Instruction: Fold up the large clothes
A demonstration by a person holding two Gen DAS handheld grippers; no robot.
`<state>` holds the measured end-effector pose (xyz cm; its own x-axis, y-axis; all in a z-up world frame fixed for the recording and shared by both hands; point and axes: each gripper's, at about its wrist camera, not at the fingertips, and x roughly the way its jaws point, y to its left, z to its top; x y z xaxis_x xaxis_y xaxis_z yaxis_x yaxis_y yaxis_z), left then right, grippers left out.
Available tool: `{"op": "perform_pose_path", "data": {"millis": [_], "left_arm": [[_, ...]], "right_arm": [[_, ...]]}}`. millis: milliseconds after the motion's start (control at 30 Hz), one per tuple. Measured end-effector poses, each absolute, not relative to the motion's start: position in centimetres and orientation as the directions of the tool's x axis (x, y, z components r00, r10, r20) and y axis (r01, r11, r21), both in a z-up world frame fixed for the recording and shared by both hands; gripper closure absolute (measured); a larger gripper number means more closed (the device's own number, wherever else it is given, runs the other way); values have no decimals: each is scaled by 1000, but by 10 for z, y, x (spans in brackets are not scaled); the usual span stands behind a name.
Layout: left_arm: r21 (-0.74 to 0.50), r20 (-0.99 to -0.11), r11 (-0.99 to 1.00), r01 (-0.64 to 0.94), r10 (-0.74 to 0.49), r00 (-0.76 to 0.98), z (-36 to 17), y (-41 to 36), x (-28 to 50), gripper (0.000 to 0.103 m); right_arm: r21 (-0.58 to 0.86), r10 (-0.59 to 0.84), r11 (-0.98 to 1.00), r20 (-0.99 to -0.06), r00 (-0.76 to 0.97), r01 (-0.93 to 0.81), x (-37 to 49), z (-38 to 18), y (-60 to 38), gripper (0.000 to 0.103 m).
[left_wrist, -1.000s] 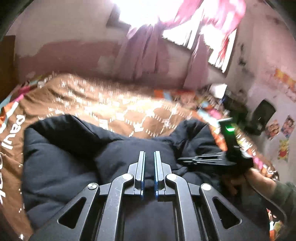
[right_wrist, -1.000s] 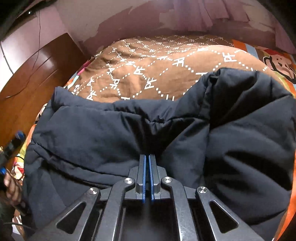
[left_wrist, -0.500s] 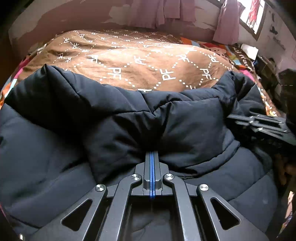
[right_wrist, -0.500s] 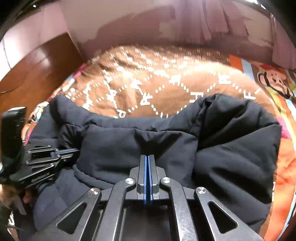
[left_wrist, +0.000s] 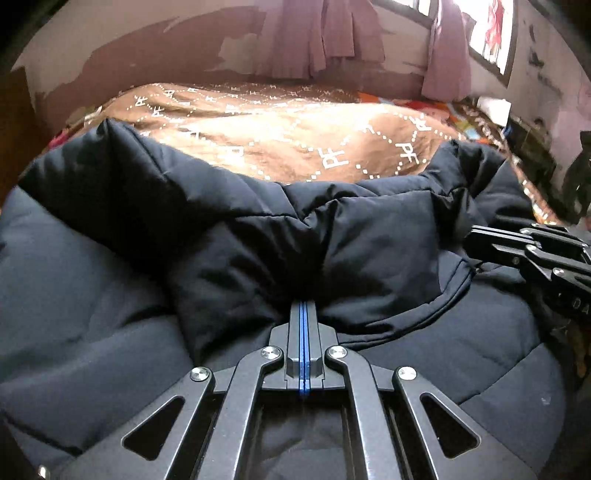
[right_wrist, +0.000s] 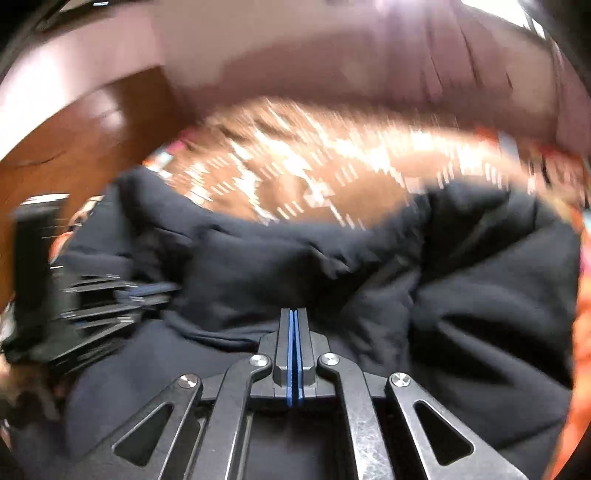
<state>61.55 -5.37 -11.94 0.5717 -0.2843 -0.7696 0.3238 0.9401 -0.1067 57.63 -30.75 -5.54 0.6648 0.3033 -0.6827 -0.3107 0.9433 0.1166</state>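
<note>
A large dark navy padded jacket [left_wrist: 258, 251] lies on a bed with a brown patterned blanket [left_wrist: 280, 133]. My left gripper [left_wrist: 303, 306] is shut, its fingertips pinching a fold of the jacket near the middle of a folded-over flap. My right gripper [right_wrist: 293, 314] is shut on the jacket's fabric [right_wrist: 258, 273] too; that view is motion-blurred. The right gripper shows at the right edge of the left wrist view [left_wrist: 532, 247]. The left gripper shows blurred at the left of the right wrist view [right_wrist: 103, 302].
A brown wooden headboard or cabinet [right_wrist: 74, 136] stands at the left. Purple curtains [left_wrist: 332, 33] and a bright window [left_wrist: 491, 33] are behind the bed. Clutter lies along the bed's right side [left_wrist: 524, 133].
The left gripper closed on a jacket fold and swung down toward the bed. Both grippers pulled the flap nearer; the right wrist view is now blurred from movement.
</note>
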Motion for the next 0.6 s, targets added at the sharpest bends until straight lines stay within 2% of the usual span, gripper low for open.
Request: {"op": "perform_pose_path", "data": {"millis": [67, 133, 200, 433, 533, 600], "left_arm": [[-140, -765, 937, 321, -308, 566, -119, -50, 615, 102], [-155, -765, 935, 320, -319, 560, -118, -49, 616, 102], [-173, -773, 933, 315, -327, 544, -119, -48, 617, 102], [-150, -794, 937, 314, -304, 526, -119, -54, 620, 102], [-158, -783, 934, 320, -316, 536, -117, -53, 618, 102], [-165, -773, 931, 324, -327, 544, -116, -51, 616, 102]], "right_arm": [[82, 297, 937, -695, 654, -339, 579, -48, -296, 101], [141, 340, 928, -694, 635, -344, 588, -47, -291, 101], [196, 378, 911, -751, 542, -364, 604, -65, -283, 101], [120, 278, 934, -834, 477, -335, 624, -101, -267, 101], [55, 233, 939, -826, 513, -338, 619, -102, -261, 101], [72, 254, 940, -798, 546, -333, 611, -97, -267, 101]]}}
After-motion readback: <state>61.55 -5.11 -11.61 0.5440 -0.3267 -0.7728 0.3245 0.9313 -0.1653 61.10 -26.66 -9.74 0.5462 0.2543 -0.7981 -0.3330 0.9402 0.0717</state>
